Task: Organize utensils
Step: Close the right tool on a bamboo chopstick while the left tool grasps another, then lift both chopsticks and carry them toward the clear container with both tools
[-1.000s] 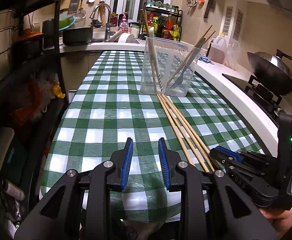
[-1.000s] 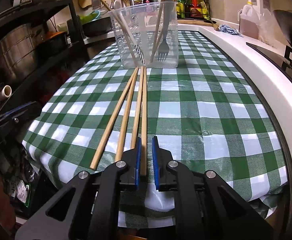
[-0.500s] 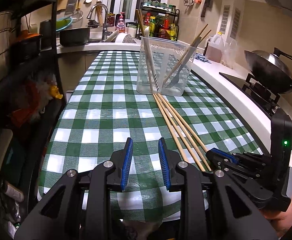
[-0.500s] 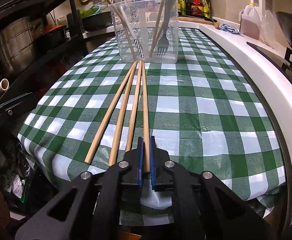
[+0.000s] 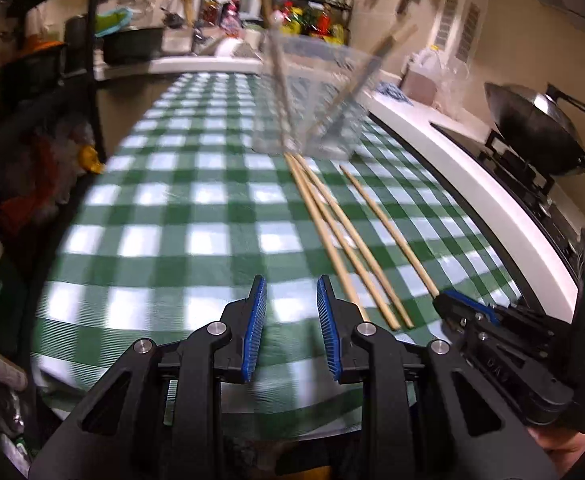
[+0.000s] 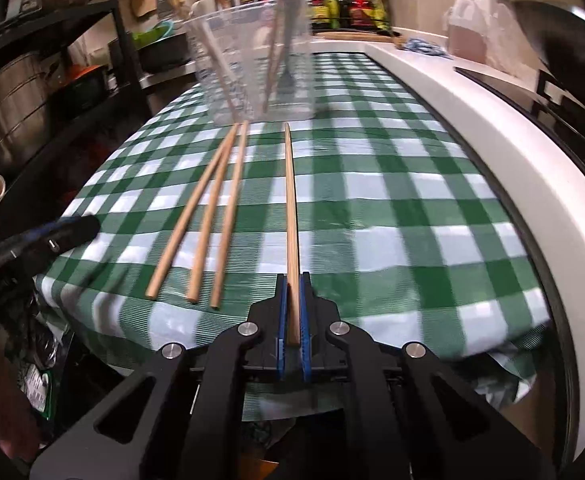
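Note:
My right gripper (image 6: 292, 284) is shut on the near end of one wooden chopstick (image 6: 290, 200), which points away toward the clear plastic holder (image 6: 252, 60). Three more chopsticks (image 6: 208, 216) lie side by side on the green checked cloth to its left. The holder has chopsticks and a fork standing in it. In the left wrist view my left gripper (image 5: 291, 300) hovers open over the cloth with nothing between its fingers, just left of the three loose chopsticks (image 5: 340, 236). The held chopstick (image 5: 388, 228) and the right gripper (image 5: 460, 308) show at the right.
A white counter edge (image 6: 492, 120) runs along the right of the table, with a stove and a wok (image 5: 532, 128) beyond it. A dark shelf rack (image 6: 32, 100) with pots stands on the left. A sink and a bottle rack (image 5: 312, 12) are at the far end.
My right gripper closed on the rightmost chopstick and pulled it sideways, away from the other three. The left gripper drifted down and forward, still open.

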Available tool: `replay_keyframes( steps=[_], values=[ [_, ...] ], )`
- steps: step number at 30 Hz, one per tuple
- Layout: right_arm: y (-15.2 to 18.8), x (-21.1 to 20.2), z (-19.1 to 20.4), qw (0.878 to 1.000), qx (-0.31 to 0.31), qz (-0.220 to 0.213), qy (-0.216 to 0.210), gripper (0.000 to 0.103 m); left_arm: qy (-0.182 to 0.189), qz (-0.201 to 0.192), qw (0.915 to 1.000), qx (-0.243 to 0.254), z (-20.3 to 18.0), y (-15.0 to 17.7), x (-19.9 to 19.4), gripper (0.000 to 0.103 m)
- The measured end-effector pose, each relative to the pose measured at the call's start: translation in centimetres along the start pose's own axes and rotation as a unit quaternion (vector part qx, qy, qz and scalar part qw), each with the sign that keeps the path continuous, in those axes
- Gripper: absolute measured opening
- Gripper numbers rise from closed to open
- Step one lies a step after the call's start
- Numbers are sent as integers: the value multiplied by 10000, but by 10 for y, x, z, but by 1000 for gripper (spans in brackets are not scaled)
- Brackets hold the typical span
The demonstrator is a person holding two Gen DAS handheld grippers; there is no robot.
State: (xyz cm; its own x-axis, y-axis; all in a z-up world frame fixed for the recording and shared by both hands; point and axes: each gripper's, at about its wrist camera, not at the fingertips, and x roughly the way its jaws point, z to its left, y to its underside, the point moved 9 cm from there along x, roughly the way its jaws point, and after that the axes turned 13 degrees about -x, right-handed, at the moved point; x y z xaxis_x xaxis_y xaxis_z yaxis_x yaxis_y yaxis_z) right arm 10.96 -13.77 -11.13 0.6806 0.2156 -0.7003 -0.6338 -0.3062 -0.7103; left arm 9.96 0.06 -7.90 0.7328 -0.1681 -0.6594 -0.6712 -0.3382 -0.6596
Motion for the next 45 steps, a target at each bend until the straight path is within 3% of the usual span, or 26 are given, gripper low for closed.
replay_keyframes(
  steps=[8,12,20,25,26,30,39,45],
  values=[
    [1,0,-10,9999,131,-23,72,6,0,336,9991,270,-28,21,34,27],
    [0,1,-11,9999,116,-40,91,6,-132,312,9983,475,-33,24,37,27],
    [1,1,-9,9999,82,-41,126,6,-43,273,9990,343,-34,16,34,27],
    [1,1,-9,9999,75,-40,118,6,-282,326,9962,752,-43,23,42,27],
    [1,1,-9,9999,79,-39,111,6,-310,315,9963,744,-41,23,41,27],
    [1,1,-9,9999,104,-45,111,6,-426,275,9972,543,-22,18,35,9],
    [1,1,-9,9998,151,-49,124,6,-481,78,9988,-12,29,12,15,7],
    [1,2,-8,9998,92,-53,182,8,-311,-88,9995,-46,36,16,10,7]
  ],
)
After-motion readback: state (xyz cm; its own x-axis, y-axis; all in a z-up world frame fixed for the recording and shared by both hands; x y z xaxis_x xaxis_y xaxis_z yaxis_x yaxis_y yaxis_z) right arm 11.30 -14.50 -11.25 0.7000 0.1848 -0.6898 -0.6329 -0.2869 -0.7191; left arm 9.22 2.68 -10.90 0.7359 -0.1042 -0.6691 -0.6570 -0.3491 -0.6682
